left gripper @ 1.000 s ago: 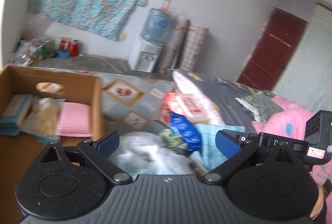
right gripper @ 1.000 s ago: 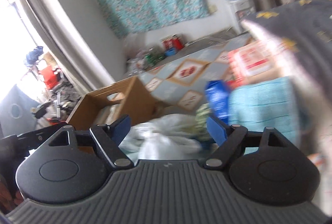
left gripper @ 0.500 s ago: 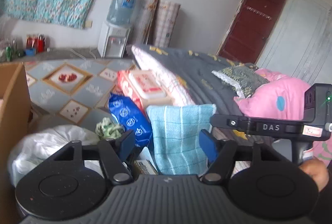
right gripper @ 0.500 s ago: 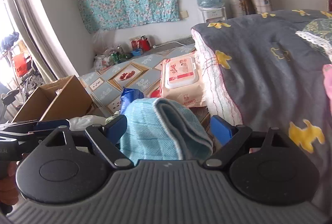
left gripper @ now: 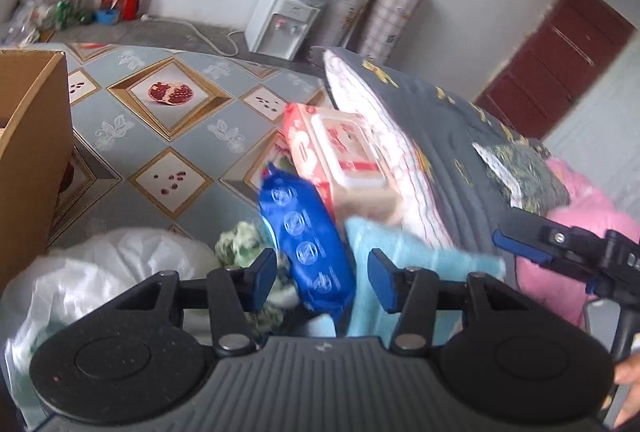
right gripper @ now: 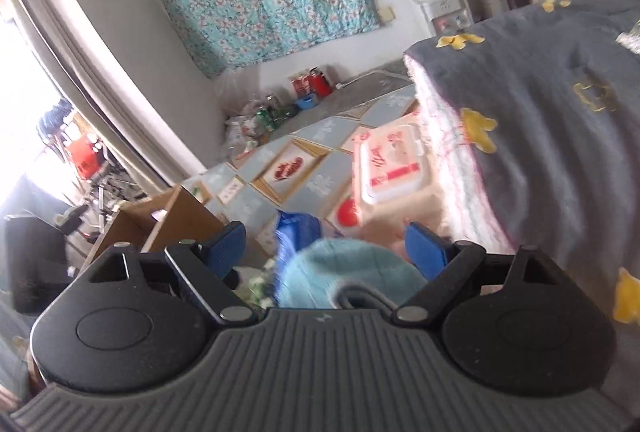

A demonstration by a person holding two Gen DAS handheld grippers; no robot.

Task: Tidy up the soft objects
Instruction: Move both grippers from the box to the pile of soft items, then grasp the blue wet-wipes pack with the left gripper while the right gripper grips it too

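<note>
Hovering over a heap of soft goods beside a bed, the left gripper (left gripper: 322, 282) stands with its blue pads parted by a moderate gap, gripping nothing; the lower end of a blue packet (left gripper: 308, 236) sits in that gap, though whether either pad touches it cannot be told; a light blue towel (left gripper: 416, 264) lies just beside the packet toward 3 o'clock, passing behind the right-hand pad; a white plastic bag (left gripper: 108, 272) bulges at 9 o'clock, with a green-and-white crumpled cloth (left gripper: 240, 240) between bag and packet; a red-and-white wipes pack (left gripper: 344, 160) rests against the edge of the grey quilt (left gripper: 452, 160) at 12 o'clock, and a cardboard box (left gripper: 32, 136) stands at 10 o'clock on the patterned floor mat (left gripper: 168, 112). Seen from its own camera, the right gripper (right gripper: 326, 252) is spread wide and clasps nothing; the rounded fold of the light blue towel (right gripper: 348, 272) fills the space between its pads, apart from both so far as the blur allows; the blue packet (right gripper: 296, 232) pokes up just beyond at 11 o'clock, the wipes pack (right gripper: 392, 168) lies at 1 o'clock against the quilt (right gripper: 540, 120), and the cardboard box (right gripper: 168, 220) sits at 10 o'clock; in the left camera the right gripper (left gripper: 516, 246) reaches in from 3 o'clock above a pink cloth (left gripper: 576, 216).
</note>
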